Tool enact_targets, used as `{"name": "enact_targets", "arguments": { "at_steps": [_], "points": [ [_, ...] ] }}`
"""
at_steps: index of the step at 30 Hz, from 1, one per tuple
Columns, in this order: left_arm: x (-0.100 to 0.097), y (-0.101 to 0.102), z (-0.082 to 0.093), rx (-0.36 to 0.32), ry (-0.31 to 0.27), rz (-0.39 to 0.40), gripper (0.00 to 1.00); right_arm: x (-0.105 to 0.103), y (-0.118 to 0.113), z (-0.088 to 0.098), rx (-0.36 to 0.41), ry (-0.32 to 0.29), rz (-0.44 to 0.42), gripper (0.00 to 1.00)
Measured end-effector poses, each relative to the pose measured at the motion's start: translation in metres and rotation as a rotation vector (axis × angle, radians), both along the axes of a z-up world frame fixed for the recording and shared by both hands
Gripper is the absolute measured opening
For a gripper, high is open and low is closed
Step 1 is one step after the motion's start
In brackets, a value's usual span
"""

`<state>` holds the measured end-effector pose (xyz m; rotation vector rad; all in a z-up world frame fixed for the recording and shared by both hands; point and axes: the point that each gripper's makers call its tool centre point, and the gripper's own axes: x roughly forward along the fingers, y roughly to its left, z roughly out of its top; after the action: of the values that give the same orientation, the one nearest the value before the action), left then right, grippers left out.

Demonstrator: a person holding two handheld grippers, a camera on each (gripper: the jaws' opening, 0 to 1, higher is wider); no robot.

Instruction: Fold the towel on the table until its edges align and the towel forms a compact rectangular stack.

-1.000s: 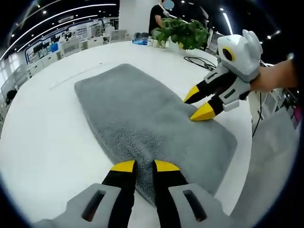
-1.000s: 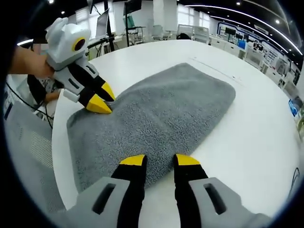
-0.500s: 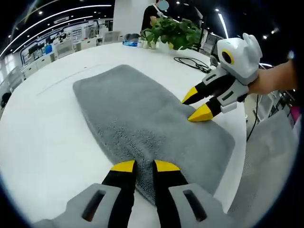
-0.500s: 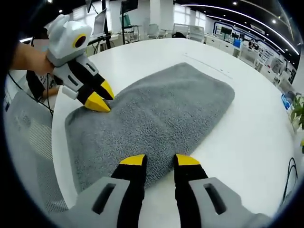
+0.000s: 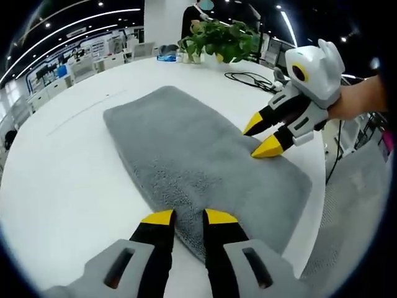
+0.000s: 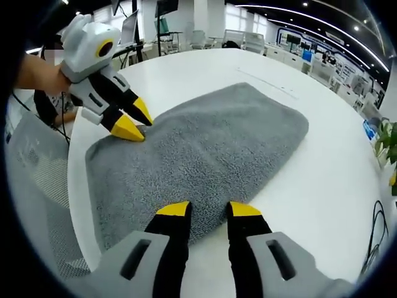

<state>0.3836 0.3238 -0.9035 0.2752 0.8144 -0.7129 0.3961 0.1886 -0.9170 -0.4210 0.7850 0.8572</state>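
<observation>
Right at the tips of the left tool (image 5: 188,216), whose two yellow-tipped jaws stand apart with a narrow gap between them, lies the near long edge of the grey towel (image 5: 198,158); the tips sit at that edge, and whether they touch the cloth I cannot tell. Beyond the tips the towel stretches away flat on the white bench (image 5: 56,174) as a long rounded rectangle, its thick edge suggesting more than one layer. Across the towel from this tool, on the opposite long edge, the right tool (image 5: 263,136) comes in from the right, held by a person's hand (image 5: 360,99); its jaws are spread, the lower yellow tip resting on the cloth near the edge and the upper one raised just above it. Farther off past the towel a black cable (image 5: 251,79) lies on the bench, and beyond that stands a leafy green plant (image 5: 223,40) with a person behind it. In the right gripper view the same layout reads from the other side: the right tool (image 6: 209,210) has its jaws parted, tips at the towel's (image 6: 205,149) near edge, the cloth running away ahead of them over the bench (image 6: 329,180). Across the towel, to the upper left, the left tool (image 6: 133,123) has one yellow tip on the cloth at its far edge.
</observation>
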Motion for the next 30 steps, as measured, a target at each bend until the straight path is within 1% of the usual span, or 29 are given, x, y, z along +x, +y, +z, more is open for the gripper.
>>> {"name": "enact_targets", "arguments": {
  "at_steps": [5,10,18,23,24,25,28,30],
  "points": [
    [0.000,0.007,-0.002,-0.008,0.017,0.037,0.20,-0.002,0.002,0.002,-0.009,-0.001,0.021,0.22],
    [-0.003,0.003,-0.004,-0.026,0.043,0.057,0.19,0.001,0.000,0.002,-0.032,-0.016,0.058,0.23],
    [-0.003,-0.001,0.000,-0.025,0.020,0.069,0.19,0.002,-0.002,0.003,-0.047,-0.012,0.072,0.23],
    [0.000,-0.005,0.010,-0.026,-0.036,0.045,0.19,0.006,-0.006,0.002,-0.048,-0.012,0.079,0.23],
    [0.001,-0.007,0.013,-0.042,-0.041,0.045,0.19,0.006,-0.007,0.002,-0.047,-0.009,0.078,0.23],
    [0.002,-0.012,0.017,-0.075,-0.047,0.040,0.19,0.006,-0.007,0.002,-0.049,-0.011,0.084,0.23],
    [0.001,-0.021,0.020,-0.091,-0.048,0.002,0.19,0.006,-0.007,0.001,-0.051,-0.006,0.077,0.23],
    [-0.003,-0.028,0.016,-0.096,-0.016,-0.015,0.19,0.005,-0.006,0.003,-0.056,-0.004,0.069,0.23]
  ]
}}
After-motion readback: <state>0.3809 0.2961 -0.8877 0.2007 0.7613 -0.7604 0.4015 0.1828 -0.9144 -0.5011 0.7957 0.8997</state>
